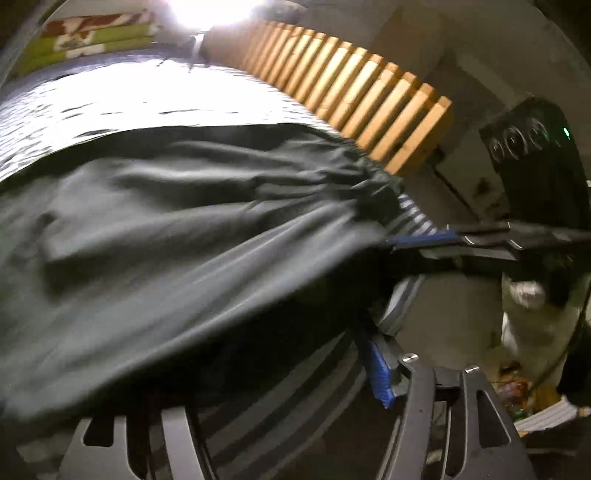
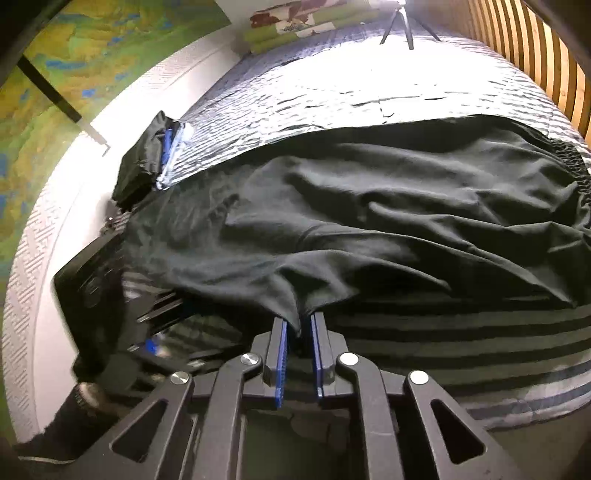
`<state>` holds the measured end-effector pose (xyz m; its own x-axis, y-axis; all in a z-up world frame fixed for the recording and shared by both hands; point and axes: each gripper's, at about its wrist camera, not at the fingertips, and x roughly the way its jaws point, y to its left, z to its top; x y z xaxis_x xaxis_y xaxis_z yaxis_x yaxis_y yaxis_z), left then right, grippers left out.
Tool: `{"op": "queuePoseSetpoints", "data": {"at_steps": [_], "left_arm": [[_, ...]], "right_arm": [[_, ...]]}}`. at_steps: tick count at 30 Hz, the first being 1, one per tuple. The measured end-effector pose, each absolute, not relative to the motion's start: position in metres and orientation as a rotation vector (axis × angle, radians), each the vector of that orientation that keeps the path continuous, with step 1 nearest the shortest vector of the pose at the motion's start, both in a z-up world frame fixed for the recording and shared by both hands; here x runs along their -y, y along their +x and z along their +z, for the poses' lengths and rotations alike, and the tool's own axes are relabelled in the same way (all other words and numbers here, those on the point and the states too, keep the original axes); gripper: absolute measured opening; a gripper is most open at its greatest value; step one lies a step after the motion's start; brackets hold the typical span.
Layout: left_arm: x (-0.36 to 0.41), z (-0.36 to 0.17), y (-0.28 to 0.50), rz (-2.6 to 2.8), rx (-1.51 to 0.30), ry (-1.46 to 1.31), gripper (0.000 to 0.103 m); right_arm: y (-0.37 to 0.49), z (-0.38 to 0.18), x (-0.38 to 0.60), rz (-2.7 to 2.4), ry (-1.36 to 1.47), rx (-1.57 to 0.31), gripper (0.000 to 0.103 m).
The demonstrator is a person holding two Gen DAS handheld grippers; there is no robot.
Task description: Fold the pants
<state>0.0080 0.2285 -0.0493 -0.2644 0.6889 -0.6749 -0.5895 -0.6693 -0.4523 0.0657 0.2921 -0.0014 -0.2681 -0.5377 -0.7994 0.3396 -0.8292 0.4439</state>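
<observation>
Dark grey pants (image 1: 177, 229) lie rumpled across the striped bed cover (image 1: 288, 384), with the gathered waistband (image 2: 576, 162) at the right. My right gripper (image 2: 299, 326) is shut on a pinched fold at the near edge of the pants (image 2: 351, 221). In the left wrist view it (image 1: 417, 239) comes in from the right and pulls the cloth taut. My left gripper (image 1: 258, 365) stands wide open; only one blue pad (image 1: 380, 373) shows, and cloth drapes over the other finger. In the right wrist view the left gripper (image 2: 155, 332) is blurred, under the pants' left edge.
A folded dark garment (image 2: 140, 166) lies on the bed's left side next to a white wall (image 2: 55, 221). A wooden slatted frame (image 1: 369, 96) runs along the right. Green folded bedding (image 2: 306, 22) and a tripod (image 2: 406, 26) stand at the far end. Clutter lies on the floor (image 1: 524, 391).
</observation>
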Motion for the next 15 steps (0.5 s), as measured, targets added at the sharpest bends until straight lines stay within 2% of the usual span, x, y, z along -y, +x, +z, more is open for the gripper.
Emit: {"op": "queuePoseSetpoints", "data": {"at_steps": [4, 8, 10, 11, 13, 14, 15], "left_arm": [[-0.266, -0.05, 0.014, 1.918, 0.118, -1.122, 0.071], [-0.29, -0.059, 0.029, 1.871, 0.063, -1.147, 0.07], [-0.297, -0.062, 0.035, 1.887, 0.006, -1.155, 0.048], [-0.299, -0.063, 0.036, 1.906, -0.027, -1.174, 0.026], [-0.297, -0.063, 0.034, 1.931, -0.041, -1.189, 0.014], [-0.294, -0.062, 0.034, 1.937, -0.038, -1.196, 0.004], [-0.29, -0.06, 0.033, 1.941, -0.03, -1.201, 0.003]], "right_arm": [[0.074, 0.001, -0.36, -2.258, 1.414, 0.395, 0.037], [0.059, -0.024, -0.437, -2.44, 1.502, 0.618, 0.04], [0.045, -0.037, -0.475, -2.527, 1.533, 0.754, 0.042], [0.037, -0.043, -0.488, -2.534, 1.542, 0.813, 0.043], [0.021, -0.058, -0.508, -2.535, 1.574, 0.95, 0.043], [0.013, -0.065, -0.515, -2.523, 1.585, 0.998, 0.043], [0.006, -0.07, -0.519, -2.51, 1.595, 1.038, 0.043]]}}
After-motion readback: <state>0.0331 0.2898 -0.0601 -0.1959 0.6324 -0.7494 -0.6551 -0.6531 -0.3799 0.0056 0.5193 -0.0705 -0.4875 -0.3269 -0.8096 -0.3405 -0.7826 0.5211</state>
